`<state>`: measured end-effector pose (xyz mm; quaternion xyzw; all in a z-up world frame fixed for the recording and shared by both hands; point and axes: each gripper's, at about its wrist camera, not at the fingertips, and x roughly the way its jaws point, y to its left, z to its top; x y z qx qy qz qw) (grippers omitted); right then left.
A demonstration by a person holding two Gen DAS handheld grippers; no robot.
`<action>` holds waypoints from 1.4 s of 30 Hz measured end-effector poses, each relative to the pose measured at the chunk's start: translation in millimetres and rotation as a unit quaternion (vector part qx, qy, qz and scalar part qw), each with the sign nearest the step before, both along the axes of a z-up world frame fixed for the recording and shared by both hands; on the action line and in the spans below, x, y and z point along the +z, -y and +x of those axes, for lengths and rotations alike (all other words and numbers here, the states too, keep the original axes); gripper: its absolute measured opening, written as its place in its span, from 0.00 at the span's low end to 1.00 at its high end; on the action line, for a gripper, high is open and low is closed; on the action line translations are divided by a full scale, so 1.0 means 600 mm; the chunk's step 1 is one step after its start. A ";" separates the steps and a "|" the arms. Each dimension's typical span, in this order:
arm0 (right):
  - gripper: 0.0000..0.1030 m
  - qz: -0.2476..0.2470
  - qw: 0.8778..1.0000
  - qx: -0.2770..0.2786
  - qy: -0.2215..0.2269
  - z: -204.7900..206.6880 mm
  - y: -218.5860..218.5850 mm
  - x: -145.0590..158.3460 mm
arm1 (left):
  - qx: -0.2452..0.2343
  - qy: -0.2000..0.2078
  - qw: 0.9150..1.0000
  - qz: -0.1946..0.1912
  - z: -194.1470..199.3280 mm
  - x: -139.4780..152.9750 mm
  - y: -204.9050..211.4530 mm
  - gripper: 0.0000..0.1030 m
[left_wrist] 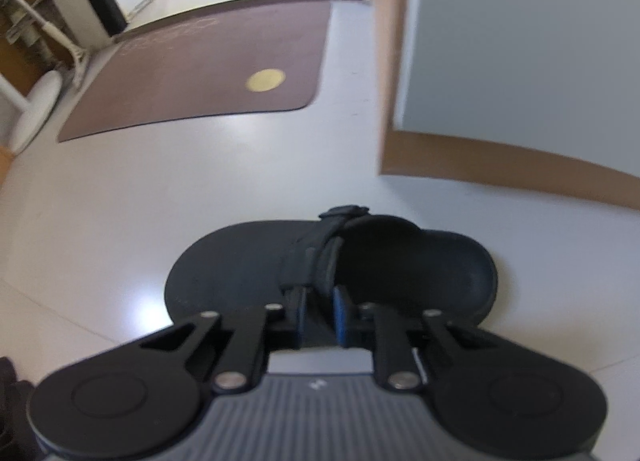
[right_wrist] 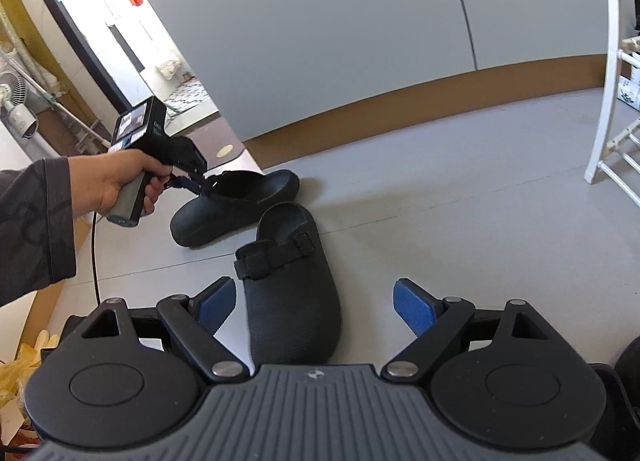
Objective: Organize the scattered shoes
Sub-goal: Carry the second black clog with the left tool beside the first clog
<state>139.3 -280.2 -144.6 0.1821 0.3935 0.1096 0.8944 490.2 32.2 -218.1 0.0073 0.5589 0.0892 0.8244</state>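
Two black clogs lie on the pale floor. My left gripper point(left_wrist: 319, 313) is shut on the first clog point(left_wrist: 240, 261), its blue pads pinching the upper edge by the buckle strap. In the right wrist view a hand holds that left gripper point(right_wrist: 198, 181) over the same clog point(right_wrist: 236, 205), which tips up on its side. The second clog point(right_wrist: 288, 301) lies flat, sole down, toe toward me. My right gripper point(right_wrist: 314, 289) stands open, one blue pad point(right_wrist: 412, 305) on either side of its toe, neither touching it.
A brown doormat point(left_wrist: 208, 73) with a yellow spot lies ahead by a doorway. A grey cabinet point(left_wrist: 520, 61) with a brown base stands to the right. A white rack point(right_wrist: 612, 121) stands far right, a fan point(right_wrist: 12, 93) far left, yellow bags point(right_wrist: 12, 373) by my left.
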 end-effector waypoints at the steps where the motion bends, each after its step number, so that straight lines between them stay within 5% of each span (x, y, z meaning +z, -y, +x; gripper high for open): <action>1: 0.87 0.000 1.000 0.001 0.000 -0.001 -0.001 0.000 | 0.002 0.001 1.000 0.001 -0.001 -0.002 -0.007 0.09; 10: 0.87 -0.004 1.000 0.011 -0.010 -0.005 -0.011 -0.004 | 0.042 0.004 0.999 0.008 -0.030 -0.016 -0.101 0.06; 15: 0.87 -0.009 1.000 0.016 -0.011 -0.001 -0.020 -0.004 | 0.024 -0.001 1.000 -0.003 -0.066 -0.005 -0.121 0.00; 22: 0.87 -0.024 0.999 0.037 -0.016 0.006 -0.051 -0.008 | 0.010 -0.011 0.999 -0.042 -0.118 -0.015 -0.126 0.00; 27: 0.87 -0.041 0.997 0.058 -0.010 0.002 -0.076 0.001 | 0.015 0.024 0.997 -0.066 -0.122 0.003 -0.143 0.00; 30: 0.87 -0.044 0.997 0.059 -0.013 0.000 -0.082 -0.002 | 0.014 0.036 0.997 -0.065 -0.118 0.008 -0.140 0.22; 32: 0.87 -0.044 0.997 0.058 -0.019 -0.001 -0.087 -0.008 | 0.020 0.032 0.998 -0.046 -0.113 -0.001 -0.134 0.49; 40: 0.87 -0.052 0.996 0.063 -0.028 0.001 -0.091 -0.020 | 0.071 0.031 0.996 -0.033 -0.106 -0.040 -0.151 0.50; 42: 0.87 -0.050 0.996 0.061 -0.032 0.002 -0.089 -0.024 | 0.076 0.030 0.996 -0.034 -0.103 -0.047 -0.153 0.43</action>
